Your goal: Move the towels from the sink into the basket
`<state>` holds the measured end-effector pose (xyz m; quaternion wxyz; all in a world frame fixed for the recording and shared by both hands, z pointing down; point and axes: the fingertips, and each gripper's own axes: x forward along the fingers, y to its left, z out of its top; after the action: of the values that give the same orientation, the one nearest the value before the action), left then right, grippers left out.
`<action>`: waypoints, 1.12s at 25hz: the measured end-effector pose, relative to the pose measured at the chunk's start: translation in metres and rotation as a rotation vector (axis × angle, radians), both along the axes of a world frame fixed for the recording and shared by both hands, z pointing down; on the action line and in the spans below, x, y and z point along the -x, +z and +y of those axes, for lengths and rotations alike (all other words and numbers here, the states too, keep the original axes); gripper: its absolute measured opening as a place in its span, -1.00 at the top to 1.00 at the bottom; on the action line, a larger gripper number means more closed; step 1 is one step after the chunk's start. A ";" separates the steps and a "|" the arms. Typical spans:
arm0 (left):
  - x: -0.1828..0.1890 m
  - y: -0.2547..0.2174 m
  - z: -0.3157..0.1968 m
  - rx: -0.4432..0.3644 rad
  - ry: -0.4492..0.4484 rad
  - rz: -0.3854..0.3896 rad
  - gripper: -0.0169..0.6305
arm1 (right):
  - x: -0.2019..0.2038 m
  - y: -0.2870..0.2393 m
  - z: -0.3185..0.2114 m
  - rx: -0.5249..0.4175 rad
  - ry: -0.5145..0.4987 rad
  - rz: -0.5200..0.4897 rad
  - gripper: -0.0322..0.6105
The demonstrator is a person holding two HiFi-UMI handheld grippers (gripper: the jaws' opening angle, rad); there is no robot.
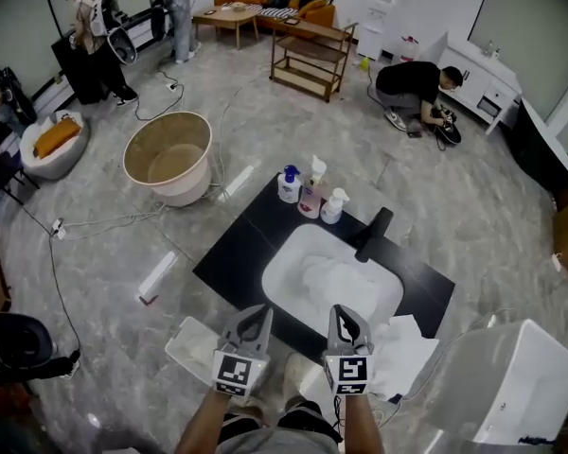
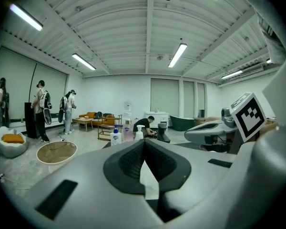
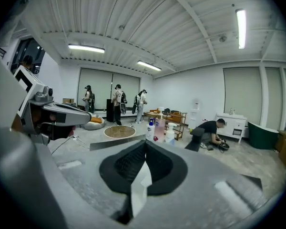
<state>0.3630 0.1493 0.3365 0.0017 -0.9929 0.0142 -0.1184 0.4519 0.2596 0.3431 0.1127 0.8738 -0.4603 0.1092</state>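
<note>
While the towels (image 1: 339, 278) are lying heaped in the sink (image 1: 276, 270), the basket (image 1: 168, 156) is looking empty. The left gripper (image 1: 258, 312) and right gripper (image 1: 342, 314) are hovering at the table's near edge, jaws closed on nothing, so the moving is apparently all left.

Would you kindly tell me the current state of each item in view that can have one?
Towels: heaped in the sink, not yet moved.
Sink: holding the towels.
Left gripper: shut, empty, at the sink's near edge.
Right gripper: shut, empty, beside the left one.
Three bottles: upright behind the sink.
Round beige tub: upright on the floor, empty.
</note>
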 end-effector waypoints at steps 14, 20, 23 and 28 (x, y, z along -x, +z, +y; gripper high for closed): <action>-0.132 0.083 0.046 0.060 0.079 -0.116 0.92 | -0.116 0.085 0.036 0.094 0.017 -0.101 0.90; -0.154 0.121 0.044 0.064 0.093 -0.161 0.92 | -0.140 0.136 0.031 0.124 0.026 -0.181 0.89; -0.160 0.133 0.040 0.076 0.085 -0.184 0.92 | -0.143 0.167 0.027 0.175 -0.010 -0.248 0.57; -0.170 0.143 0.038 0.104 0.068 -0.208 0.92 | -0.150 0.213 0.022 0.273 -0.053 -0.301 -0.02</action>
<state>0.5326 0.1869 0.4799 -0.0441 -0.9738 -0.0261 -0.2214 0.6023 0.2813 0.5563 0.1631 0.8117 -0.4757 0.2970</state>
